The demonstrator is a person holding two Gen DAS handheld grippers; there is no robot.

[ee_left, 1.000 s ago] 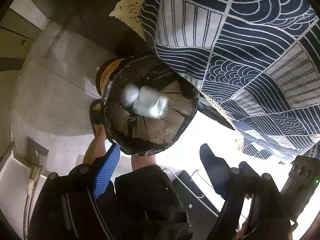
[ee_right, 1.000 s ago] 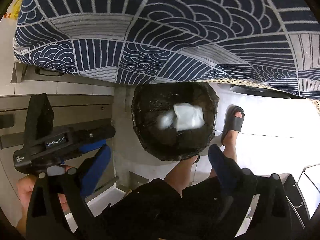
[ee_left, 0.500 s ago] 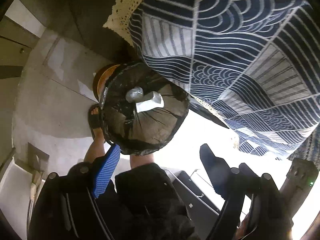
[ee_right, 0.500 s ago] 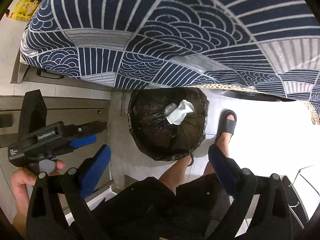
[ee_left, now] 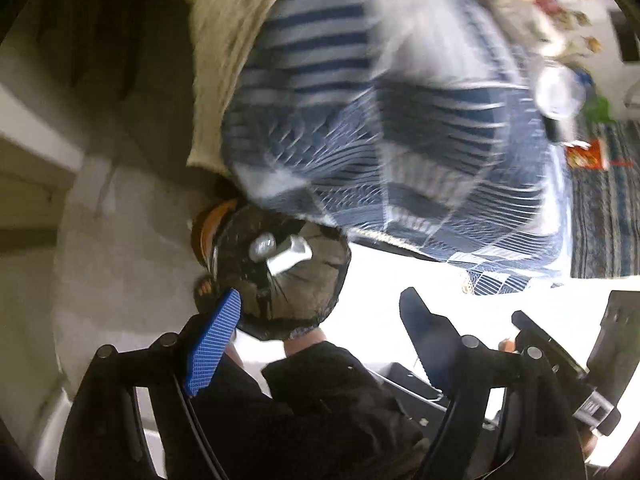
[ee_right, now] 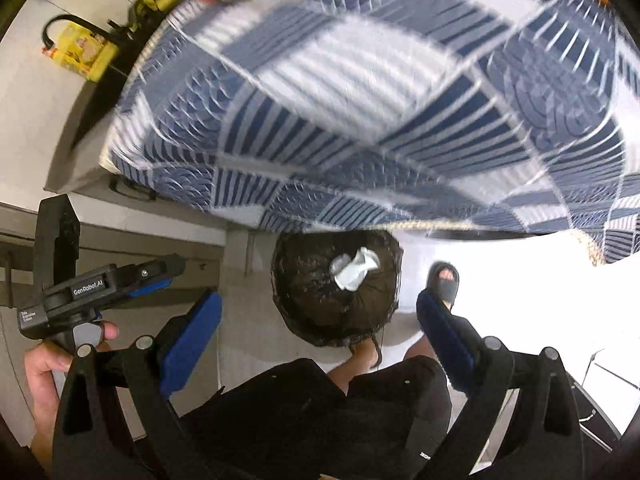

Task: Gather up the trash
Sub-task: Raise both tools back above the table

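White crumpled trash [ee_right: 354, 270] lies in the black-lined bin [ee_right: 316, 308] on the floor below me, w/ a second paler bit beside it, maybe plastic. Bin's far rim is hidden under the blurred blue tablecloth [ee_right: 380, 92]. My left gripper [ee_left: 320, 328] and right gripper [ee_right: 320, 320] both gape, nothing between.

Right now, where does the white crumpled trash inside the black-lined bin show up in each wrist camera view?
Left wrist: the white crumpled trash lies left of centre, in the upper part of the bin.
Right wrist: the trash lies just right of centre, in the bin's upper right.
Shared landmark: the blue patterned tablecloth hangs just above the bin in both.
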